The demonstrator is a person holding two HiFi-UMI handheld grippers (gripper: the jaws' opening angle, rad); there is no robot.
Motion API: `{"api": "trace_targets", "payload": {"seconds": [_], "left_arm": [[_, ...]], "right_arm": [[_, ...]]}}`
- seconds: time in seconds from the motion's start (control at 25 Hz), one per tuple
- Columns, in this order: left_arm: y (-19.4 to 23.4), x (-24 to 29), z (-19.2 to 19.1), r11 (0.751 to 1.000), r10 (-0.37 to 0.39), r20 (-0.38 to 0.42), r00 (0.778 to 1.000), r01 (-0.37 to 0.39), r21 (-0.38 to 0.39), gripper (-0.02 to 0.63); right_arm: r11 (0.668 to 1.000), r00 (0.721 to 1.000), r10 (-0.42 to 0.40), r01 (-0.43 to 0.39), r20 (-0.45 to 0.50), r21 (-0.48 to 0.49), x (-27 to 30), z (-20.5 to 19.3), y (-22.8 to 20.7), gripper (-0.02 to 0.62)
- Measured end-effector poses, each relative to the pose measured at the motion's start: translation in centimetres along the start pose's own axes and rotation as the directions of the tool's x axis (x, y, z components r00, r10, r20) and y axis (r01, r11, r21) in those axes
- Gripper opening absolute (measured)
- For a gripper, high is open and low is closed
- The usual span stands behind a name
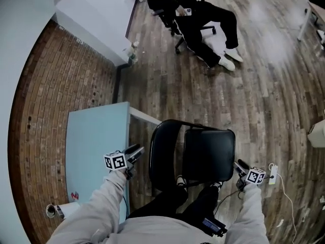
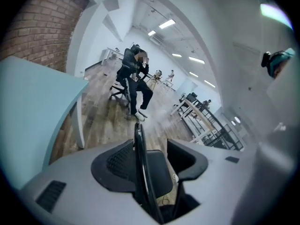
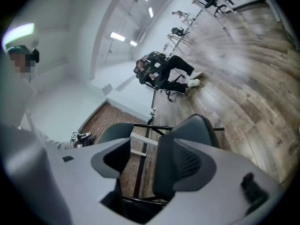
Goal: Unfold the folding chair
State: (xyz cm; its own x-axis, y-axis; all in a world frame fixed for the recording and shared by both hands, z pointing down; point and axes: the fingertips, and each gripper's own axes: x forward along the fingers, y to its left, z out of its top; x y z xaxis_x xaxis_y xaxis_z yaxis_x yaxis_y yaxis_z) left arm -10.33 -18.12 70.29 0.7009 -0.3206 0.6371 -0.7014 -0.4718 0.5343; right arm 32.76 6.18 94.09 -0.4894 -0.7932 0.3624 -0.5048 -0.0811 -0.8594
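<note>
Fingers of left gripper [image 1: 135, 152]: apart, empty, just left of the folding chair [image 1: 208, 154]. Chair: black, on wooden floor [image 1: 254, 95], between both grippers, right of pale blue table [image 1: 96, 136]; legs hidden under seat. Fingers of right gripper [image 1: 238, 165]: wide apart, empty.

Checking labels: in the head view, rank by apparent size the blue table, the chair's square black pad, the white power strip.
1. blue table
2. square black pad
3. white power strip, smallest by far
</note>
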Motion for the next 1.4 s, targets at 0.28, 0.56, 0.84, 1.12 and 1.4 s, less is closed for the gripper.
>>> {"api": "trace_targets", "payload": {"seconds": [0.28,0.56,0.84,1.12,1.4], "left_arm": [[-7.6,-7.4,6.4,0.972,-0.236,0.163,0.958,0.232,0.048,0.2],[-10.6,-18.1,13.2,0.941,-0.339,0.4,0.851,0.309,0.14,0.006],[-11.4,-23.3,15.7,0.925,-0.352,0.437,0.828,0.238,0.295,0.006],[-16.3,-27.3,20.8,0.865,-0.27,0.519,0.811,-0.032,0.5,0.006],[-27.3,-32.0,25.1,0.779,-0.399,0.574,0.715,-0.066,0.624,0.006]], "right_arm": [[0.972,0.99,-0.069,0.096,0.126,-0.216,-0.2,5.1,21.4,0.165],[0.899,0.919,-0.191,0.305,0.345,-0.316,-2.4,9.4,36.8,0.008],[0.729,0.887,-0.277,0.444,0.368,-0.521,-2.5,10.5,45.8,0.006],[0.79,0.872,-0.119,0.373,0.475,-0.487,-2.7,14.2,60.8,0.006],[0.513,0.849,0.126,0.387,0.513,-0.766,-1.8,14.1,79.6,0.006]]}}
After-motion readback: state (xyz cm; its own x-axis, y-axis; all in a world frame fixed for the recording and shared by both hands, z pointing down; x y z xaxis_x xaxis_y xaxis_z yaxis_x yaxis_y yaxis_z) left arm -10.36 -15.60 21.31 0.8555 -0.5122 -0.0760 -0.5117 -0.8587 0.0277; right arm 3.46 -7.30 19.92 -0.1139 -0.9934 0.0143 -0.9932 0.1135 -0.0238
